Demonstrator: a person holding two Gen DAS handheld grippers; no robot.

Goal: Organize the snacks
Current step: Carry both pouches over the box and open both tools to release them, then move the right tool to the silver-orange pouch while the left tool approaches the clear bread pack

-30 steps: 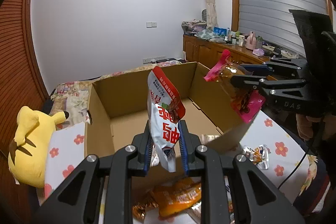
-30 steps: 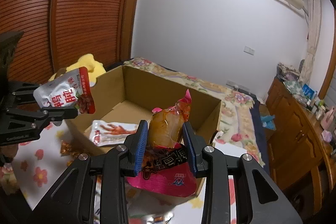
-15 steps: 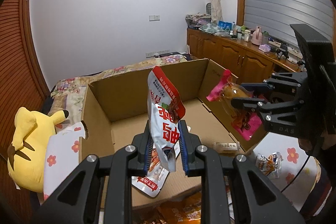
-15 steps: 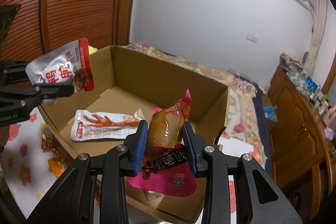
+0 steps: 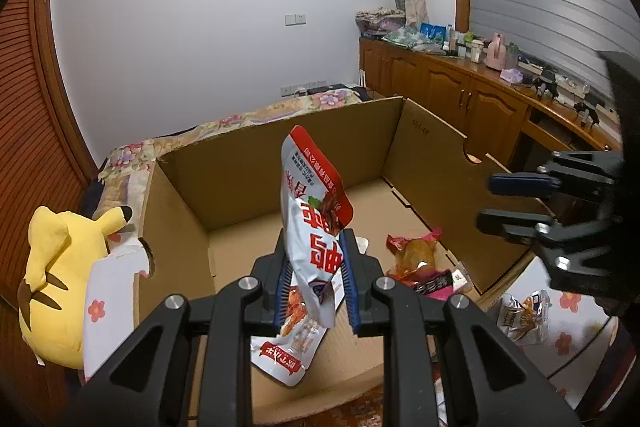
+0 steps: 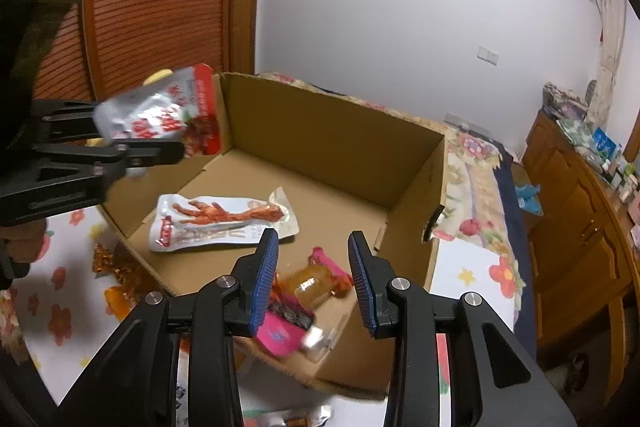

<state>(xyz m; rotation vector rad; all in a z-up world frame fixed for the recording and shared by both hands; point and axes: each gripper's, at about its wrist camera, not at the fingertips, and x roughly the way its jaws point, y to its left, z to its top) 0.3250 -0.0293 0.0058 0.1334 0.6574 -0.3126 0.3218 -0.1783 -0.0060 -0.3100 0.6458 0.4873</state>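
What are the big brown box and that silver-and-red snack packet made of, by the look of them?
The box looks like plain corrugated cardboard: matte brown walls, raw cut edges and folded flaps. The silver-and-red packet in the left hand-held gripper seems to be thin plastic or foil-lined film: glossy, printed, and bending under its own weight. Which film exactly cannot be told.

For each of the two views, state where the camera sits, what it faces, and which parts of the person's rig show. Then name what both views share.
Left wrist: behind the left gripper, clamping a silver-red pouch over the cardboard box; right gripper at right edge.
Right wrist: behind the right gripper, open above a pink packet.
Shared: box, pouch, packet, chicken-feet pack.
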